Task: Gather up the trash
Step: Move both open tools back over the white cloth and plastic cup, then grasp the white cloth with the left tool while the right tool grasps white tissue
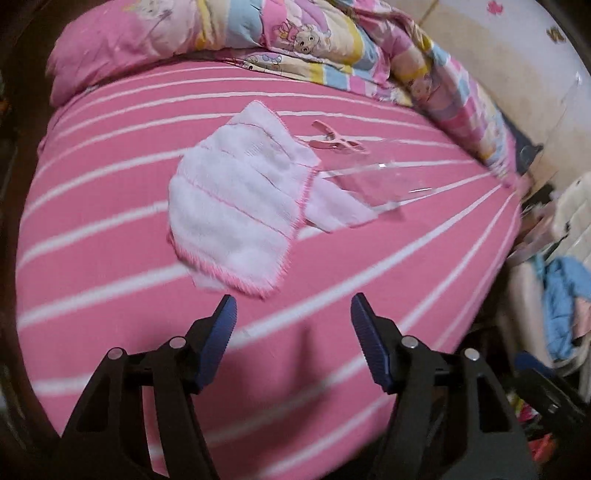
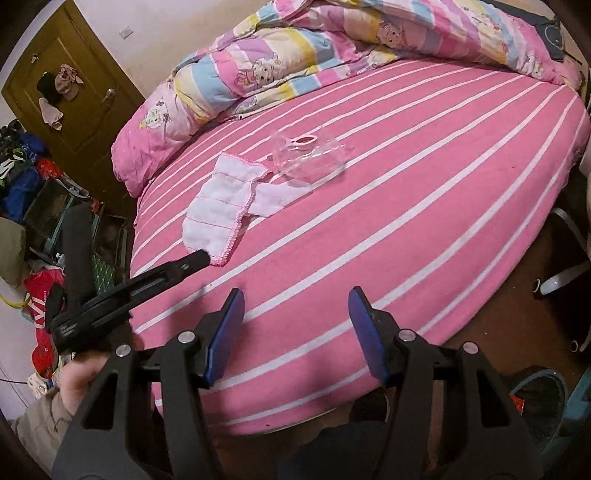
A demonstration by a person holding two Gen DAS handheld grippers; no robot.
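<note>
Pink striped bed point(image 1: 110, 280), with the litter grouped near its middle, toward the rumpled cartoon quilt point(image 1: 303, 33) at the head edge: a white cloth with pink trim point(image 1: 236, 199), a crumpled clear plastic wrapper point(image 1: 373, 177) touching the cloth's far corner, and a small pink clip-like piece point(image 1: 332, 142) just beside the wrapper, partly under it in the right wrist view. Left gripper point(image 1: 291, 314) with jaws wide apart and empty, hanging just short of the cloth's near hem; right gripper point(image 2: 295, 310) likewise spread and empty, farther back near the foot edge of the bed, well apart from the pile. Likely step in hand: first approach of the left gripper to the nearest piece. Best done by coming in low over the hem, one jaw slid under the fringe and the other above, then closing on a fold rather than flat fabric pressed into the soft mattress. Clear wrapper point(image 2: 314, 162) probably light and springy, so better pinched at a crease by the right gripper. Unclear whether the cloth counts as trash; wrapper the surer target.
</note>
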